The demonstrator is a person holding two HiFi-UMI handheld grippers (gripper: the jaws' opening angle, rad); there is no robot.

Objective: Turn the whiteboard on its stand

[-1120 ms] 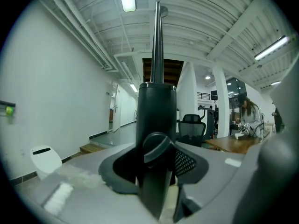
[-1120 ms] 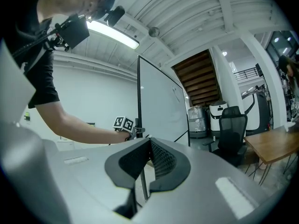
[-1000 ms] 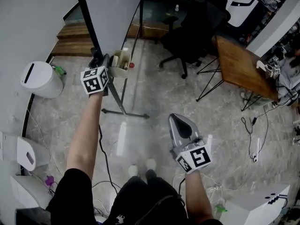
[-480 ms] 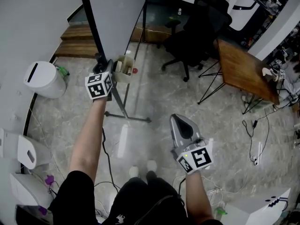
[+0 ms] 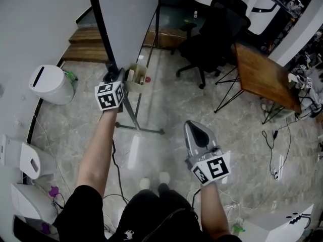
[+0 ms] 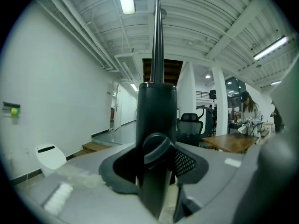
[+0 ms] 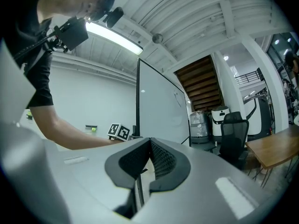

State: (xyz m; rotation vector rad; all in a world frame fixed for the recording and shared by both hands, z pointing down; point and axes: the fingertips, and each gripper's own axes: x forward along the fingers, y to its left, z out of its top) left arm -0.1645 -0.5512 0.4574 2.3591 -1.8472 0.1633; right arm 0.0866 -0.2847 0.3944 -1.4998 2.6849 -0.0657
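The whiteboard [image 5: 128,19] stands upright at the top of the head view, a grey panel in a black frame on a thin metal stand [image 5: 139,129]. My left gripper [image 5: 112,76] is at the board's lower corner, shut on the frame's black post. In the left gripper view that post [image 6: 156,111], with a knob on it, fills the space between the pads of the left gripper [image 6: 156,160]. A beige pen tray [image 5: 135,77] hangs just right of it. My right gripper [image 5: 195,129] hovers over the floor, shut and empty; in its own view, where the right gripper's [image 7: 150,144] pads meet, the whiteboard [image 7: 161,111] shows ahead.
A white bin [image 5: 48,84] stands left of the stand, wooden steps [image 5: 88,44] behind it. A black office chair [image 5: 212,39] and a wooden table [image 5: 265,77] are at the right. Cables [image 5: 275,135] lie on the floor; white units [image 5: 25,160] line the left wall.
The left gripper and the post it holds have drifted slightly down and right in the head view. The right gripper has barely moved.
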